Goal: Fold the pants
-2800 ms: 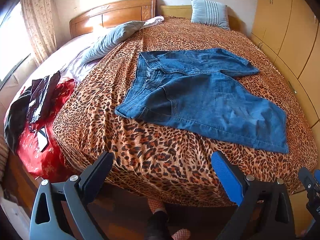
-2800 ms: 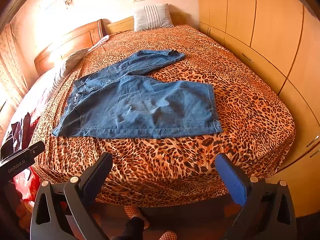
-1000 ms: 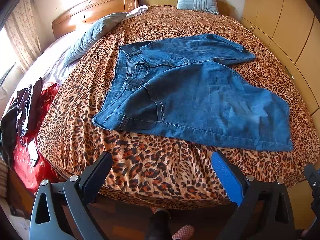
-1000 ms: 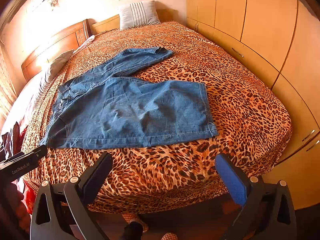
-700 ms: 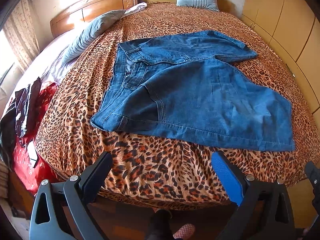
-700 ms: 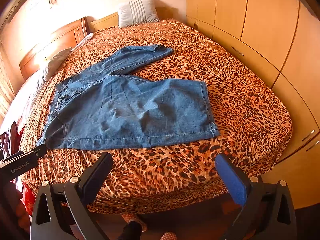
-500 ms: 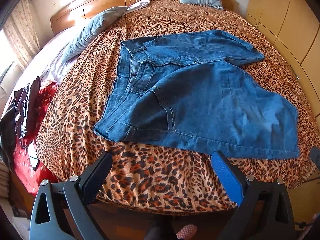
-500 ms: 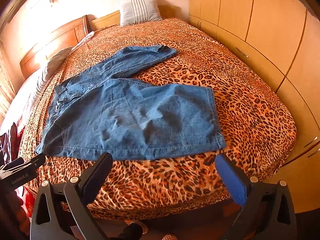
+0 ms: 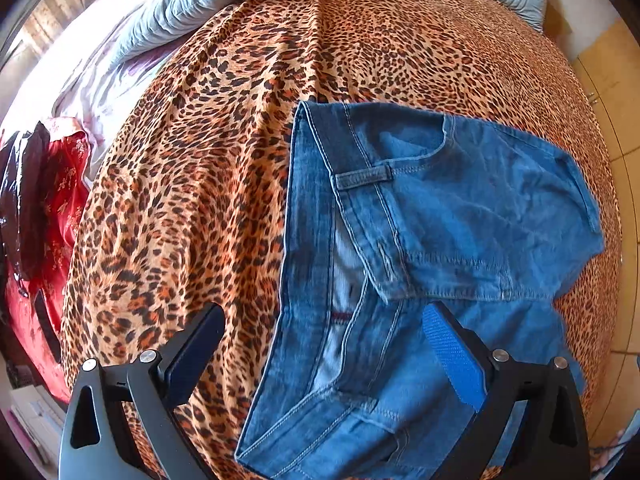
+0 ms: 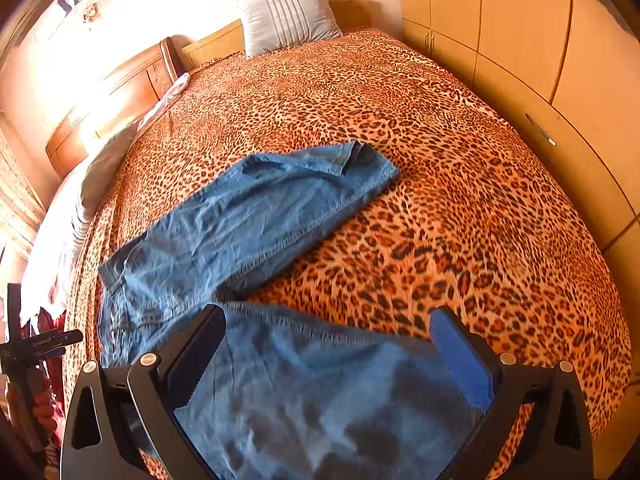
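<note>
Blue denim pants [image 9: 432, 216] lie spread flat on the leopard-print bedspread [image 9: 192, 168], legs apart. In the left wrist view my left gripper [image 9: 320, 354] is open, above the waistband and fly. In the right wrist view the pants [image 10: 248, 220] show one leg reaching toward the far side and the other leg under my right gripper [image 10: 328, 352]. The right gripper is open and hovers over that near leg. Neither gripper holds cloth. The left gripper's body shows at the left edge of the right wrist view [image 10: 36, 344].
A striped pillow [image 10: 288, 16] and wooden headboard [image 10: 120, 92] stand at the bed's head. A grey-blue pillow [image 9: 188, 8] lies at the bed's left. Red and black cloth [image 9: 44, 208] hangs off the left side. Wardrobe doors [image 10: 540, 40] run along the right.
Both grippers have moved forward and down from the bed's foot to over the pants: the left over the waistband, the right over the near leg. Both stay open.
</note>
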`<state>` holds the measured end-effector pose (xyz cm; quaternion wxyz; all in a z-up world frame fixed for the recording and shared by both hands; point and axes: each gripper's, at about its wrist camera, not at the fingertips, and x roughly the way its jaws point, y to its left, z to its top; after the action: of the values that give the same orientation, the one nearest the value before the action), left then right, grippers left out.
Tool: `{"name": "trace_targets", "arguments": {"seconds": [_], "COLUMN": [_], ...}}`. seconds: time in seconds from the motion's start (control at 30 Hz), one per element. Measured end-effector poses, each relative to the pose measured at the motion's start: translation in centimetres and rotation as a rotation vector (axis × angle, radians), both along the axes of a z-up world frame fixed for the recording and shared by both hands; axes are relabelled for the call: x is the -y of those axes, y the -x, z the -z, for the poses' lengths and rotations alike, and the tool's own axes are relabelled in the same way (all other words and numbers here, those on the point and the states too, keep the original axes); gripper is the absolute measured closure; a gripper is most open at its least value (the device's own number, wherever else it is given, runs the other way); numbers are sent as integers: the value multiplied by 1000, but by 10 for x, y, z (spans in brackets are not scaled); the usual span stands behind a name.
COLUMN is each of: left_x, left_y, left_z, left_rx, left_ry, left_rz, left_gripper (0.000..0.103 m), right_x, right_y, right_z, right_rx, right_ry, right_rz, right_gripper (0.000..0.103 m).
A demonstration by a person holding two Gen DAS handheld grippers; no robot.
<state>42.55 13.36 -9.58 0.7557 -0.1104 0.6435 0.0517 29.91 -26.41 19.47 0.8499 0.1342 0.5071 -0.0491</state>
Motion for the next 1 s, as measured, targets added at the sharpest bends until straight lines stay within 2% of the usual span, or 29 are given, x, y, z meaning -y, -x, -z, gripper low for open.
{"name": "trace_targets", "arguments": {"seconds": [0.13, 0.23, 0.33, 0.47, 0.6, 0.63, 0.67, 0.7, 0.73, 0.77, 0.8, 0.83, 0.93, 1.0], "left_x": [-16, -37, -54, -58, -42, -41, -39, -37, -34, -32, -29, -27, -20, -13], "left_y": [-47, -67, -83, -98, -113, -118, -122, -125, -130, -136, -142, -149, -164, -170], "left_z": [17, 33, 51, 72, 88, 93, 96, 98, 99, 99, 98, 96, 98, 103], "left_rx": [-27, -41, -35, -45, -78, -83, -82, -76, -76, -78, -77, -69, -90, -102], "left_ry": [58, 155, 245, 237, 184, 176, 173, 176, 173, 153, 124, 98, 28, 2], "left_rz": [-124, -233, -338, -397, -371, -369, -369, -366, -358, -350, -343, -334, -322, -320], "left_gripper": [3, 3, 3, 3, 3, 6, 15, 26, 44, 53, 57, 65, 65, 65], "right_x": [19, 26, 31, 36, 38, 39, 40, 42, 43, 45, 47, 51, 74, 90], "right_y": [-83, -139, -174, -198, -220, -225, -231, -237, -244, -252, -261, -273, -313, -333], "right_z": [21, 65, 107, 138, 155, 159, 162, 165, 167, 168, 167, 162, 133, 126], "right_rx": [-17, -89, -148, -153, -164, -170, -179, -189, -198, -207, -209, -199, -90, -104], "right_ry": [29, 11, -7, -74, -106, -126, -151, -176, -194, -189, -183, -166, -154, -136], "right_rz": [-67, -136, -148, -146, -182, -189, -196, -204, -216, -219, -219, -209, -114, -29], "right_gripper": [0, 0, 1, 1, 2, 3, 5, 17, 43, 54, 68, 76, 75, 75]}}
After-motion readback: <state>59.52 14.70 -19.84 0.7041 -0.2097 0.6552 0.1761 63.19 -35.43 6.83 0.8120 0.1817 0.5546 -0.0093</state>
